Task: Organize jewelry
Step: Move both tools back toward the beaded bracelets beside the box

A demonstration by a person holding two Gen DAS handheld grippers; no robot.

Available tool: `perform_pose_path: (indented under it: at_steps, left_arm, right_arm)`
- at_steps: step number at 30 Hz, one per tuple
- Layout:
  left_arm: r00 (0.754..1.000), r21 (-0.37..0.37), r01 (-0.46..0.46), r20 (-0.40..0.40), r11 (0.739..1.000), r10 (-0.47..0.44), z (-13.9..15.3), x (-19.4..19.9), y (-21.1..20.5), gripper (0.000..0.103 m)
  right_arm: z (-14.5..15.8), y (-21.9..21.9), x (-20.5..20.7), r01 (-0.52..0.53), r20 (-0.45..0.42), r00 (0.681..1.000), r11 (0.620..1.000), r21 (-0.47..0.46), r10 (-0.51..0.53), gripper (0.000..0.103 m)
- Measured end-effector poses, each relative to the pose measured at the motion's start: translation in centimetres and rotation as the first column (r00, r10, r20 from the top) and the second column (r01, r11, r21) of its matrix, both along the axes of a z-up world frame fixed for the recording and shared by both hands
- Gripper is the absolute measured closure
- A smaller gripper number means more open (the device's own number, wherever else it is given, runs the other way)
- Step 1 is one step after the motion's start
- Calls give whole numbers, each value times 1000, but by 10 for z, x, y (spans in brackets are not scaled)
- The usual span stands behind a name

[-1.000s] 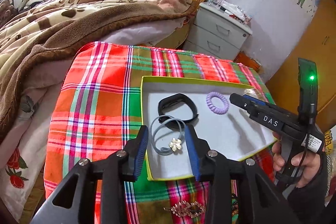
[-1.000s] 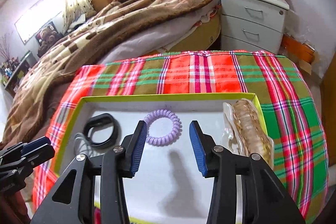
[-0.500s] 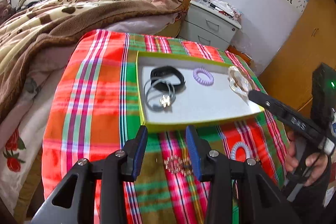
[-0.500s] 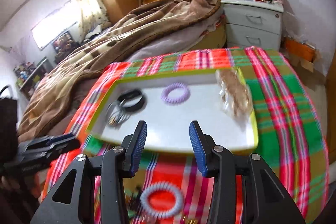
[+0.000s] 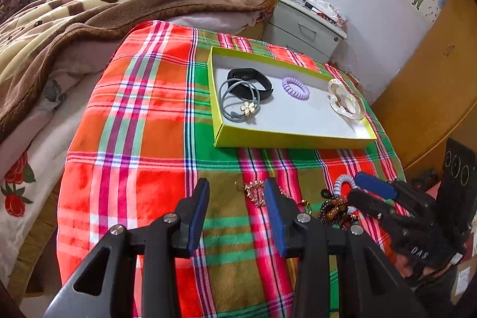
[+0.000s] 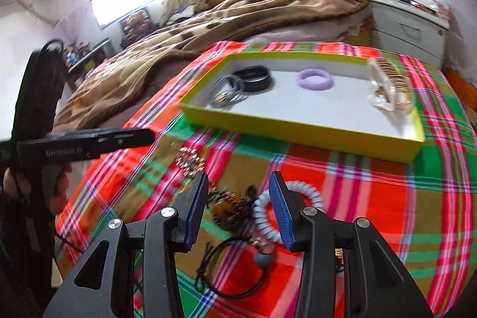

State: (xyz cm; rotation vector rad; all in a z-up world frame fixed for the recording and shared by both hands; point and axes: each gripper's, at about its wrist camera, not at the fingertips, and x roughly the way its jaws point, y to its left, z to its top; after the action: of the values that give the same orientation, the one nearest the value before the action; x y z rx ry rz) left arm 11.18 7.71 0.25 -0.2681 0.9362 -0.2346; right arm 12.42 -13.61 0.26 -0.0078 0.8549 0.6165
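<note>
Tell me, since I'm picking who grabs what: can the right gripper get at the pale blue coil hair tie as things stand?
Probably yes. The right gripper is open and empty just above the pale blue coil hair tie, which lies uncovered on the plaid cloth. Only the beaded bracelet crowds its left side.

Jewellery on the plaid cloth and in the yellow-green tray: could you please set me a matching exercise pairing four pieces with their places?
Things:
1. black wristband
2. lilac coil hair tie
3. pale blue coil hair tie
4. gold chain piece

Places:
A. on the cloth by the right gripper
B. tray's middle
C. on the cloth by the left gripper
D. tray's left end

Pairs: 1-D, 2-B, 3-A, 4-C
</note>
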Motion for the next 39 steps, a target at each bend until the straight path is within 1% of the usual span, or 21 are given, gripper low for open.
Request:
perform_pose_path:
  at_steps: [4,10,14,18,19,20,21,23,27,30,33,37,39]
  left_arm:
    - [1000,-1,-3,-10,1000,3,-4,-3,2,63]
    - [1000,-5,-16,-19,1000,16,-7,-6,6,63]
    - [1000,-5,-21,-23,1000,20,-7,-6,6,63]
    - [1000,-4,-18,-26,1000,18,-8,-5,6,63]
    - [999,-3,-20,-28,1000,20,-8,-5,6,63]
    - [999,-3,-21,-29,1000,21,-8,-5,6,63]
    - [999,-3,-20,-30,1000,20,-9,-5,5,63]
    - [999,-2,-24,-34,1000,24,-9,-4,5,63]
    - [999,-1,-33,-41,999,33,-10,-3,5,63]
    - [998,-2,-34,-51,999,34,-12,-3,3,63]
    - [998,5,-26,-54,1000,27,-12,-2,-1,63]
    - [998,16,-16,-61,1000,17,-12,0,-8,63]
    - [998,15,-10,-59,1000,11,-12,3,-14,62]
  right_arm:
    - [-11,11,-2,-30,-9,1000,998,-51,29,60]
    - [-16,22,-9,-74,13,997,991,-111,76,60]
    - [-17,28,-13,-76,39,996,983,-167,84,60]
    - [-17,30,-15,-64,55,996,980,-190,76,60]
    - [-16,30,-16,-64,59,995,978,-196,77,62]
    - [-16,31,-18,-66,63,995,977,-203,80,67]
    - [-17,31,-19,-61,70,995,975,-212,77,74]
    - [-17,30,-21,-52,80,994,973,-224,72,75]
    - [-14,26,-25,-45,99,993,976,-214,68,76]
    - [-8,18,-24,-29,101,994,987,-155,45,79]
    - [-5,10,-23,-1,94,995,995,-96,10,79]
    - [1,1,-22,31,99,995,999,-37,-27,79]
    - [6,-3,-21,57,115,992,998,-19,-54,79]
